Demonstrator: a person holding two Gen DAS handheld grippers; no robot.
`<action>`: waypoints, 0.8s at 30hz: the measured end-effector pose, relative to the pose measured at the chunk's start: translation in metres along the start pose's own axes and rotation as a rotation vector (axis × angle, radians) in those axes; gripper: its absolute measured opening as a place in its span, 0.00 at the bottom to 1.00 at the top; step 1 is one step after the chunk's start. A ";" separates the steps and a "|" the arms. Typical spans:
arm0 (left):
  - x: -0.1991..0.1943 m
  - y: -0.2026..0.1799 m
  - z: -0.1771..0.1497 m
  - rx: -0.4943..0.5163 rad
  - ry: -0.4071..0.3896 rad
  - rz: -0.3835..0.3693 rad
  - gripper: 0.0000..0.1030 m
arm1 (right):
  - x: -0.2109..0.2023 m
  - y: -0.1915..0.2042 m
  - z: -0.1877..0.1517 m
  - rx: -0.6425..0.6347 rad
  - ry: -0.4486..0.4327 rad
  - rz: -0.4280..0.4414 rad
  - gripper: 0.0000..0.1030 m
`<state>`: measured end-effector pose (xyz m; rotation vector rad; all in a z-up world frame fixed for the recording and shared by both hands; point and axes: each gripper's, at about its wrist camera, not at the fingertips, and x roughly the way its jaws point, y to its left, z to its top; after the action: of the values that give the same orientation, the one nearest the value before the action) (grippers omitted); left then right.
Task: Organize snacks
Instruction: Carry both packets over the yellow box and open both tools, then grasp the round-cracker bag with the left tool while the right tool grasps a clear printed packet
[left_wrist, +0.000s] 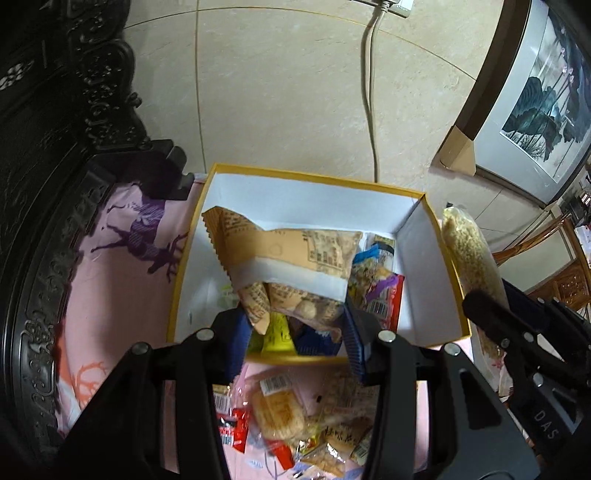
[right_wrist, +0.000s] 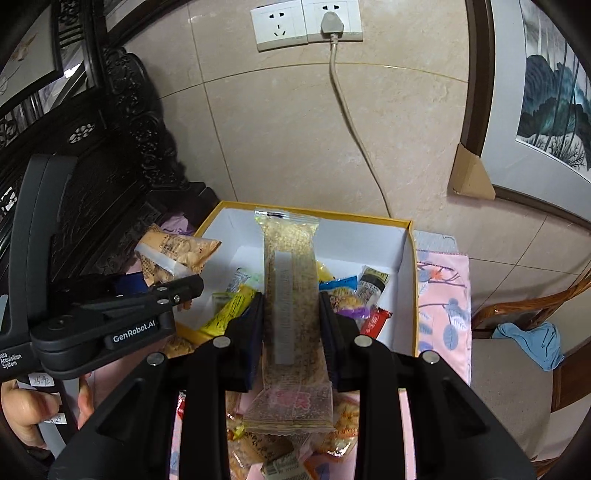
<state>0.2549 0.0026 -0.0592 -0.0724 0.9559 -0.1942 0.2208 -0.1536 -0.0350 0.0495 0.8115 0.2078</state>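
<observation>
A pink cloth (left_wrist: 110, 266) covers the table by a tiled wall (right_wrist: 277, 129). The yellow box (left_wrist: 317, 177) holds snacks. The left gripper (left_wrist: 295, 332) pinches a tan snack bag (left_wrist: 288, 254), and the right gripper (right_wrist: 291, 317) pinches a long clear sesame bar (right_wrist: 291, 280).

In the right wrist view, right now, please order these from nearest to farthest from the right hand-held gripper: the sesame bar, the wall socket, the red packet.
1. Sesame bar: clamped in the right hand-held gripper.
2. Red packet: just right of the jaws, in the yellow box.
3. Wall socket: high on the tiled wall, beyond the box.
</observation>
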 end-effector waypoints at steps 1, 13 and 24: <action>0.003 -0.001 0.005 0.003 -0.001 0.001 0.44 | 0.001 -0.001 0.000 0.002 -0.002 -0.004 0.28; -0.002 0.020 0.018 -0.046 0.004 0.019 0.92 | -0.012 -0.015 0.012 -0.024 -0.014 -0.043 0.59; -0.028 0.075 -0.100 -0.087 0.094 0.081 0.92 | 0.012 -0.009 -0.136 -0.094 0.263 0.086 0.59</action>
<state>0.1676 0.0845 -0.1054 -0.1053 1.0591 -0.0814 0.1322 -0.1650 -0.1382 -0.0324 1.0617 0.3380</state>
